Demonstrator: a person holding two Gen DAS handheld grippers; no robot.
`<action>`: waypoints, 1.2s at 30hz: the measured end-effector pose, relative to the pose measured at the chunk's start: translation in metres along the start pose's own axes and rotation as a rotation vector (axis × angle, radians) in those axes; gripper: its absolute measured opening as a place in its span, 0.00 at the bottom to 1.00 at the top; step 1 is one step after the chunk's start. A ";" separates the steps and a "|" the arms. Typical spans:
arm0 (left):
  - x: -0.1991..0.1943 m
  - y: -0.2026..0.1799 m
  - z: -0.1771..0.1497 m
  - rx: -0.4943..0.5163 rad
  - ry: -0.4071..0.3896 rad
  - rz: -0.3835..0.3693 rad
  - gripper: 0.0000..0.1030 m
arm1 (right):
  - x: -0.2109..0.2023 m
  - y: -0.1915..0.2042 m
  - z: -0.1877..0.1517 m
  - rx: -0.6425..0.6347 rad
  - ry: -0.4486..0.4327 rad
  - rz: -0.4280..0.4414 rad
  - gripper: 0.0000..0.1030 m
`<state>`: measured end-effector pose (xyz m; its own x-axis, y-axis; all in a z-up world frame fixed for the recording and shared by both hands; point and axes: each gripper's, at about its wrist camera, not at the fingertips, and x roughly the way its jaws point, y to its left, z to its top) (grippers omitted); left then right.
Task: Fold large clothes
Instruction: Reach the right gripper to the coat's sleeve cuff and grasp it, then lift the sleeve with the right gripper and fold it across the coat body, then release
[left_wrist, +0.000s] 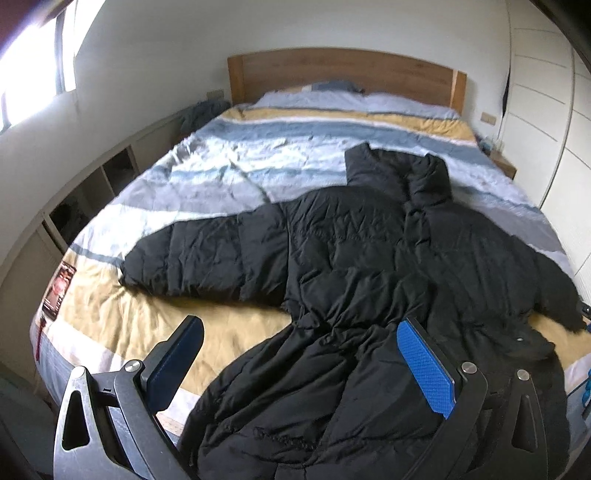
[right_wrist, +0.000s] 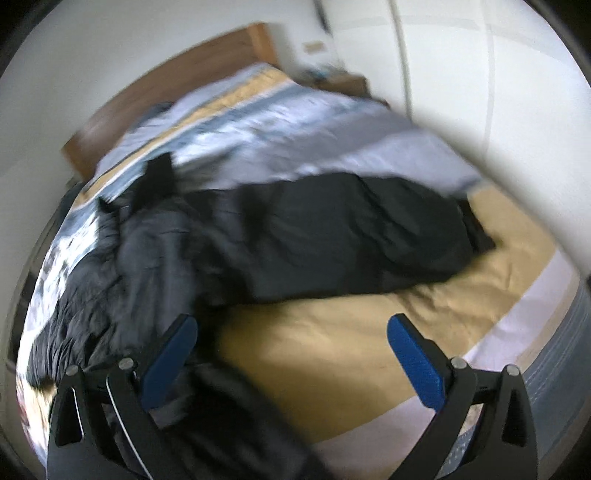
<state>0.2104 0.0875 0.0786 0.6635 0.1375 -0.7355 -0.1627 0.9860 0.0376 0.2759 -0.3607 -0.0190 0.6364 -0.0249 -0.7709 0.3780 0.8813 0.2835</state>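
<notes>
A large black puffer coat (left_wrist: 351, 258) lies spread on the bed, front up, both sleeves stretched out to the sides and its hem hanging over the near edge. My left gripper (left_wrist: 299, 332) is open above the coat's lower part, holding nothing. In the blurred right wrist view the coat (right_wrist: 314, 236) lies across the bed, its right sleeve stretched toward the right. My right gripper (right_wrist: 291, 336) is open above the yellow band of bedding, just below that sleeve, holding nothing.
The bed has a striped blue, white and yellow cover (left_wrist: 236, 162) and a wooden headboard (left_wrist: 343, 74). Low shelves (left_wrist: 96, 192) run along the left wall under a window. A white wardrobe (left_wrist: 546, 110) and a small bedside table (left_wrist: 504, 164) stand at the right.
</notes>
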 end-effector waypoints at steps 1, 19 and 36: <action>0.006 0.001 -0.001 -0.008 0.011 0.001 0.99 | 0.011 -0.016 0.002 0.044 0.017 -0.001 1.00; 0.071 -0.007 -0.019 -0.052 0.153 0.050 0.99 | 0.102 -0.176 0.032 0.520 0.053 0.140 1.00; 0.082 -0.005 -0.022 -0.055 0.190 0.054 0.99 | 0.101 -0.179 0.050 0.604 -0.059 0.200 0.16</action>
<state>0.2496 0.0917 0.0026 0.5037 0.1644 -0.8481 -0.2371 0.9703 0.0473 0.3062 -0.5447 -0.1193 0.7635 0.0717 -0.6418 0.5491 0.4511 0.7036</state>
